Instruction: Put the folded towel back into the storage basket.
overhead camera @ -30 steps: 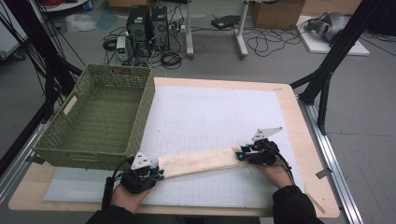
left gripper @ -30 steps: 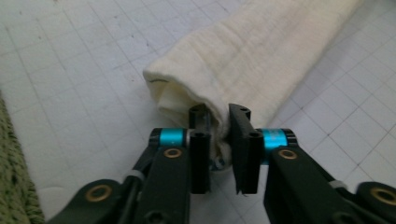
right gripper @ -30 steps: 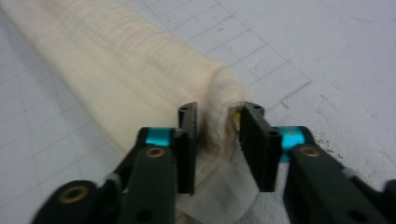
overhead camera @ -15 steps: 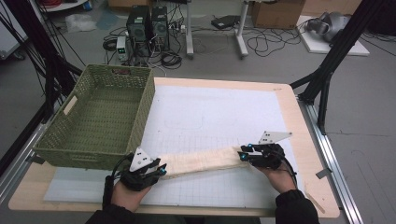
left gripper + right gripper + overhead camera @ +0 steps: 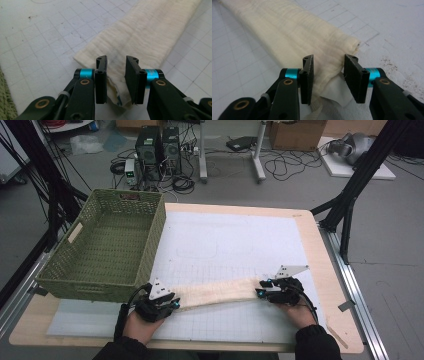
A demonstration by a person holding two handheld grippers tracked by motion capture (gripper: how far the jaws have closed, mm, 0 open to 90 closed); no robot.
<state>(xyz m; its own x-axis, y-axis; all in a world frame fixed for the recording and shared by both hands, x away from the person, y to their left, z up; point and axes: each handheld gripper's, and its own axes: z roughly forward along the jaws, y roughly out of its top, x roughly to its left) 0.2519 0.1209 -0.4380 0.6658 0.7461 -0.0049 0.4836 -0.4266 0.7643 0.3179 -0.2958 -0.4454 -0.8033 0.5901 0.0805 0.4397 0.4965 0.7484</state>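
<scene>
A long cream cloth (image 5: pixel 215 292), folded into a narrow strip, lies on the white grid mat (image 5: pixel 225 245) near the front edge. My left gripper (image 5: pixel 172 304) is at its left end and my right gripper (image 5: pixel 260 292) at its right end. In the left gripper view the jaws of the left gripper (image 5: pixel 116 75) straddle the cloth (image 5: pixel 145 32) end with a gap and have just been opening. In the right gripper view the right gripper (image 5: pixel 328 75) also stands spread over the cloth (image 5: pixel 287 27) end, its jaws just opened too, not pressing.
A green woven basket (image 5: pixel 150 245) stands on the table's left side, its front corner close to my left hand. The wooden table's edge (image 5: pixel 200 345) runs just behind both hands. Computer cases and cables lie on the floor beyond.
Both hands have stayed almost in place. The cloth strip now lies a little lower and flatter on the mat between the grippers.
</scene>
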